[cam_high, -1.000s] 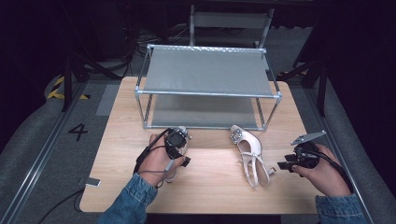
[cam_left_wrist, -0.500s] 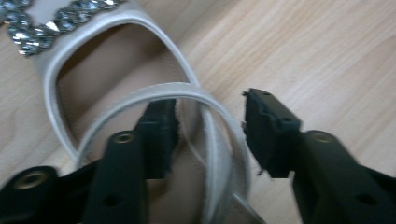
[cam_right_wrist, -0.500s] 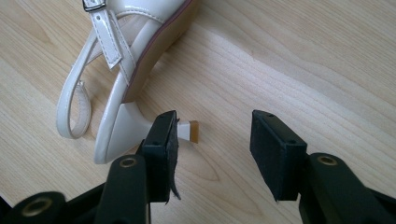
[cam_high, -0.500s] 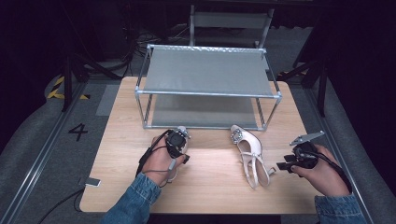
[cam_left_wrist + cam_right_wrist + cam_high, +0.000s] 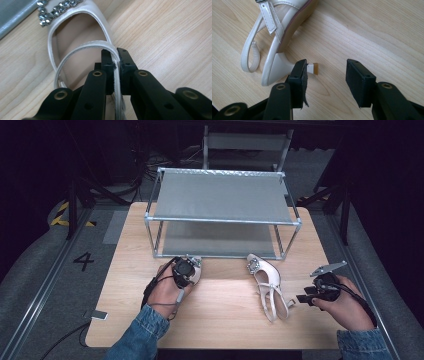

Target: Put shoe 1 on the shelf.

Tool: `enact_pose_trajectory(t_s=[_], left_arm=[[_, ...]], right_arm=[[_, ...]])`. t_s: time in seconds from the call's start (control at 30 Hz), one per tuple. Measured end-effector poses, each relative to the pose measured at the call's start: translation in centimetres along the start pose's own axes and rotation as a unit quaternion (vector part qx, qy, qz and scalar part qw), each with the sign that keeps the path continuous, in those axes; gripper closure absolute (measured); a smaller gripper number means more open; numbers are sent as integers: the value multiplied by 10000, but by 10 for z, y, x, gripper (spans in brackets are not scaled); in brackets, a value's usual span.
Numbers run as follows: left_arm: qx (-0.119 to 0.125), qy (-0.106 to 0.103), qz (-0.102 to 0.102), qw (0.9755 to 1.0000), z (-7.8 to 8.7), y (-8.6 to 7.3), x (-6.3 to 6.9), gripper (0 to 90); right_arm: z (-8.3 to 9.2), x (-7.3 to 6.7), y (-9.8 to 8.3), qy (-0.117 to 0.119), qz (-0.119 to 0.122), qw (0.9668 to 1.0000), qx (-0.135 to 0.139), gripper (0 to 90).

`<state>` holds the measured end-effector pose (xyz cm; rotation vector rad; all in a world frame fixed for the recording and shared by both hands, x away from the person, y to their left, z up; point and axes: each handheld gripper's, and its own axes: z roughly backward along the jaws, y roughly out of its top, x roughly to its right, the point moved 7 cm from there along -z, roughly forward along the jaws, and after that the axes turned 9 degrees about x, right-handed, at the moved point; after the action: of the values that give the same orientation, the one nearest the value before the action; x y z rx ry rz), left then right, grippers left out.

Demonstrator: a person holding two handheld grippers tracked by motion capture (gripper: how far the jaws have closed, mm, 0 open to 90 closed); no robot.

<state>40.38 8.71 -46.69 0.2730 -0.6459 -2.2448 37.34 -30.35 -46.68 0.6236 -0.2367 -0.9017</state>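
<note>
Pale wood counter (image 5: 225,320), dark room. Left gripper (image 5: 114,65) fingers have just closed, pinching the strap of the left sandal (image 5: 77,37), toe toward the metal rack (image 5: 222,215). Right gripper (image 5: 325,71) fingers spread open, empty, beside the right sandal (image 5: 267,282), heel toward the person; rack shelves bare

Two shoes (image 5: 268,286) before rack (image 5: 225,220) on table (image 5: 220,330)

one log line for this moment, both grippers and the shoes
left gripper: jaws just closed, shut on left shoe's strap | right gripper: open beside right shoe's heel | rack: no shoes on it
</note>
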Motion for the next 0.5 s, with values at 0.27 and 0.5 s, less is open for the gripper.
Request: enact_pose_trajectory(t_s=[0.27, 0.5], left_arm=[[261, -76, -154, 9995, 13, 16, -2, 853], [372, -7, -203, 9991, 14, 36, -9, 852]], right_arm=[[4, 0, -5, -29, -37, 10000, -8, 529], [6, -3, -8, 19, -76, 10000, 12, 528]])
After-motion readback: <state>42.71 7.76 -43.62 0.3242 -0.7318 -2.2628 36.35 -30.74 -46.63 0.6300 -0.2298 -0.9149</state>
